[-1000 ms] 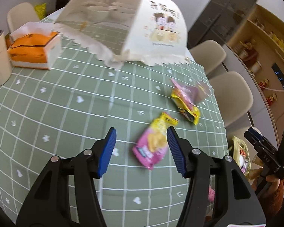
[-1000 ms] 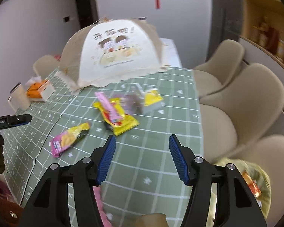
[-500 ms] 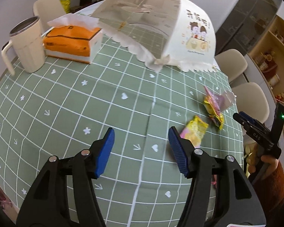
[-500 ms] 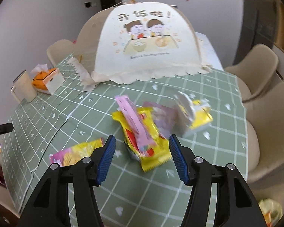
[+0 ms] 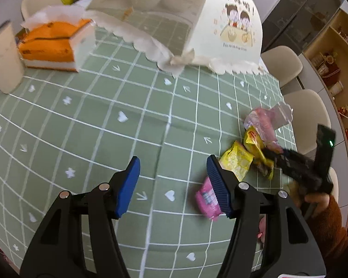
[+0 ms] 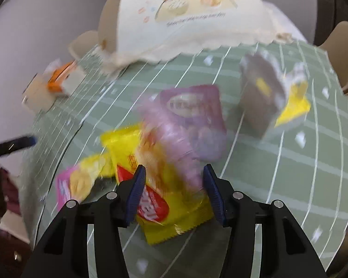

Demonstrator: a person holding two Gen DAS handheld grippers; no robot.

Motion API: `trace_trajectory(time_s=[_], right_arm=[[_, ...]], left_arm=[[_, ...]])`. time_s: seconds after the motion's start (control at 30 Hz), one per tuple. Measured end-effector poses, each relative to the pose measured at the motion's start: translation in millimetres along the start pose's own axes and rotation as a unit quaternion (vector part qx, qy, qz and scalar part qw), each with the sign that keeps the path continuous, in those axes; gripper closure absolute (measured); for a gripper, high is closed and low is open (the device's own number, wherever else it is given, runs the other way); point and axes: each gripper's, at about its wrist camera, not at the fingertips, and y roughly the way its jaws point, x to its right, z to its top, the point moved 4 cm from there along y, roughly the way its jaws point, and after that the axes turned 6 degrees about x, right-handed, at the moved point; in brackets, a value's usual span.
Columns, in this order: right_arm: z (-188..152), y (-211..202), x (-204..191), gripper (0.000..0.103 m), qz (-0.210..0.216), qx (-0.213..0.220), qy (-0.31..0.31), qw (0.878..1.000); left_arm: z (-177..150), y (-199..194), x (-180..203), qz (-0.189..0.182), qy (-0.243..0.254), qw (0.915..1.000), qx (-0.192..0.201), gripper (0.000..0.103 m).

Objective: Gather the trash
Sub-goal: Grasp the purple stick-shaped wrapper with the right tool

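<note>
Several snack wrappers lie on the green checked tablecloth (image 5: 104, 120). In the right wrist view a yellow wrapper (image 6: 160, 199) with a pink wrapper (image 6: 174, 148) on it sits between the fingers of my open right gripper (image 6: 172, 192). A purple packet (image 6: 197, 120) and a grey-and-yellow packet (image 6: 264, 97) lie beyond. A pink-and-yellow wrapper (image 6: 78, 180) lies to the left. In the left wrist view that wrapper (image 5: 232, 164) lies just right of my open, empty left gripper (image 5: 172, 180). The right gripper (image 5: 297, 164) reaches the yellow wrapper (image 5: 255, 143) there.
A mesh food cover (image 5: 197, 18) stands at the back of the table. An orange tissue box (image 5: 51, 46) and a cream mug (image 5: 4, 62) stand at the back left. Beige chairs (image 5: 283, 64) line the right side. The table edge runs close on the right.
My right gripper has moved forward and down over the yellow and pink wrappers. My left gripper has shifted closer to the table and toward the pink-and-yellow wrapper.
</note>
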Motion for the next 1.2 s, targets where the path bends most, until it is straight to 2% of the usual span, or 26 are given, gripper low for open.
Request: trace_trajectory(time_s=[0.17, 0.3, 0.4, 0.47, 0.57, 0.6, 0.67, 0.7, 0.73, 0.83, 0.97, 1.2], right_arm=[[-26, -21, -8, 0.054, 0.001, -0.002, -0.012, 1.000], [-15, -54, -6, 0.054, -0.010, 0.056, -0.012, 0.998], [3, -57, 1, 0.054, -0.031, 0.086, -0.013, 0.996], [15, -45, 4, 0.054, -0.046, 0.081, -0.020, 0.995], [25, -10, 6, 0.055, -0.050, 0.032, -0.040, 0.997], [24, -2, 7, 0.057, -0.054, 0.020, -0.046, 0.997], [21, 9, 8, 0.068, -0.057, 0.002, -0.050, 0.997], [19, 10, 9, 0.070, -0.059, 0.001, -0.051, 0.997], [17, 9, 9, 0.080, -0.061, 0.002, -0.050, 0.997], [9, -2, 11, 0.087, -0.060, 0.005, -0.034, 0.998], [-9, -27, 13, 0.090, -0.079, 0.021, -0.011, 0.997], [-42, -76, 13, 0.090, -0.094, 0.060, 0.071, 0.991]], left_arm=[[-7, 18, 13, -0.006, 0.012, 0.9995, -0.027, 0.046], [-10, 22, 17, -0.006, 0.020, 0.9993, -0.033, 0.046], [-12, 25, 19, -0.008, 0.021, 0.9990, -0.038, 0.046], [-14, 25, 21, -0.009, 0.026, 0.9988, -0.040, 0.046], [-13, 22, 24, -0.010, 0.035, 0.9987, -0.036, 0.046], [-12, 20, 25, -0.010, 0.036, 0.9987, -0.034, 0.046], [-12, 17, 24, -0.011, 0.039, 0.9987, -0.030, 0.046], [-13, 16, 23, -0.012, 0.039, 0.9987, -0.030, 0.046], [-13, 15, 23, -0.012, 0.039, 0.9987, -0.030, 0.046], [-16, 17, 21, -0.013, 0.034, 0.9987, -0.035, 0.046], [-20, 18, 28, -0.023, 0.048, 0.9979, -0.038, 0.046], [-23, 15, 39, -0.044, 0.074, 0.9957, -0.034, 0.046]])
